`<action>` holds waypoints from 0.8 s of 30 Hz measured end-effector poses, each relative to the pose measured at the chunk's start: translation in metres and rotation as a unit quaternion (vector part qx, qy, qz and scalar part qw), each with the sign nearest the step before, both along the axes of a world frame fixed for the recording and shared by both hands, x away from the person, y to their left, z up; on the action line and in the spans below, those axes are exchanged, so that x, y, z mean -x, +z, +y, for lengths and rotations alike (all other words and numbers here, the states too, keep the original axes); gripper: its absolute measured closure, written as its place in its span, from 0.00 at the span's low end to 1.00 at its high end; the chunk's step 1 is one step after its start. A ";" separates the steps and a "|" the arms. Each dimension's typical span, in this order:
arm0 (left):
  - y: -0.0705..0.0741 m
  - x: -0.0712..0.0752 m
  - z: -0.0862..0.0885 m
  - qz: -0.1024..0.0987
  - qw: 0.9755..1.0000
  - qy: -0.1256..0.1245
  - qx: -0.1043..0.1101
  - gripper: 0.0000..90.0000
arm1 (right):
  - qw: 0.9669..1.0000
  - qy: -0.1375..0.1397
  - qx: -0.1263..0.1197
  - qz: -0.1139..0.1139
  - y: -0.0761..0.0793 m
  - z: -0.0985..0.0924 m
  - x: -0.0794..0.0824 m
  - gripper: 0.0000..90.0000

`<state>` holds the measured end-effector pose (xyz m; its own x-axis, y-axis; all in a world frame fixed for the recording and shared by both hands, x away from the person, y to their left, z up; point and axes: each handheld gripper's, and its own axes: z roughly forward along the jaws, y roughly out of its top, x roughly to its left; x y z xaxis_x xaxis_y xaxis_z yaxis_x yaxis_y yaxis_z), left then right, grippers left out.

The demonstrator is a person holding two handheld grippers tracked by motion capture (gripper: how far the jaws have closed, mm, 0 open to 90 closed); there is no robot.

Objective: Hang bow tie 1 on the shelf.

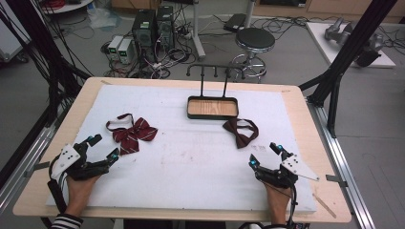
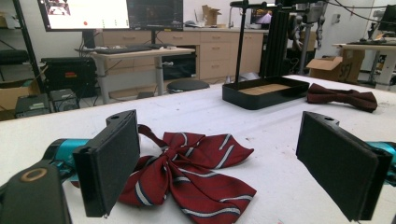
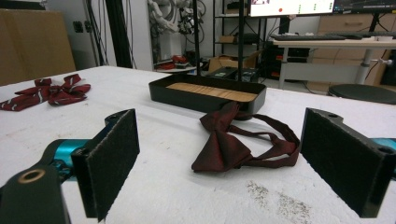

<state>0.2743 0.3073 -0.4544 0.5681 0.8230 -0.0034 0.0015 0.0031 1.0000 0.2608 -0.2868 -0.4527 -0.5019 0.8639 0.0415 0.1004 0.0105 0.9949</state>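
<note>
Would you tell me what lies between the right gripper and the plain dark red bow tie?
Nothing: in the right gripper view, bare white table cover separates the open right gripper from the plain bow tie.

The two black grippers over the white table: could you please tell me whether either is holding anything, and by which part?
Nothing is held. The left gripper stands open short of the striped red bow tie; the right gripper stands open short of the plain dark red bow tie.

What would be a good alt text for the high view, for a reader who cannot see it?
Two hand-held grippers, left and right, rest open at the near edge of a white-covered table. A striped red bow tie lies ahead of the left one and a plain dark red bow tie ahead of the right. Behind them stands a black tray with a hook rack.
</note>
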 end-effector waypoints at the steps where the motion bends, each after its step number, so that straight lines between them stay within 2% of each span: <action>1: 0.000 0.000 0.000 0.000 1.000 0.001 0.000 0.15 | 1.000 0.000 0.000 -0.002 0.000 0.000 0.000 0.12; 6: 0.000 0.000 0.000 0.002 1.000 0.000 0.000 0.15 | 1.000 -0.001 0.001 -0.008 0.000 -0.001 0.000 0.12; 15: 0.000 0.000 0.000 -0.001 1.000 -0.001 0.003 0.15 | 1.000 -0.003 0.001 -0.004 0.000 -0.001 0.000 0.12; 24: 0.001 -0.002 0.000 0.009 1.000 -0.003 -0.003 0.15 | 1.000 -0.004 -0.002 -0.002 0.000 -0.001 0.000 0.12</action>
<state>0.2761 0.3071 -0.4534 0.5728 0.8197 -0.0077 0.0190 -0.0039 0.9998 0.2611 -0.2873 -0.4528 -0.4949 0.8679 0.0421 0.0959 0.0064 0.9954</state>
